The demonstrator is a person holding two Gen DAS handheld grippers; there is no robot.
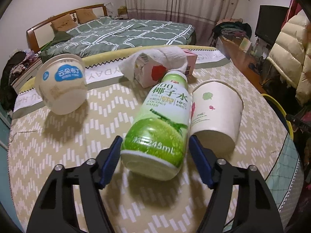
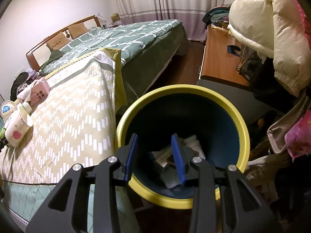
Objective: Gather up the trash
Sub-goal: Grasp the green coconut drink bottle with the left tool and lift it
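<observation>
A green coconut water bottle [image 1: 159,124] lies on the table between the open fingers of my left gripper [image 1: 155,141], which do not clamp it. A white paper cup [image 1: 215,112] lies on its side against the bottle's right. A pudding tub [image 1: 62,85] lies at the left. A pink carton [image 1: 153,71] with crumpled tissue [image 1: 171,56] is behind. My right gripper [image 2: 154,137] is open and empty over the yellow-rimmed blue bin [image 2: 241,120], which holds trash [image 2: 194,145].
The table has a beige patterned cloth [image 1: 77,136]; its right edge is beside the bin. A green bed [image 1: 126,33] lies behind. A wooden cabinet [image 2: 219,62], a cream puffy coat [image 2: 272,29] and bags crowd the right side.
</observation>
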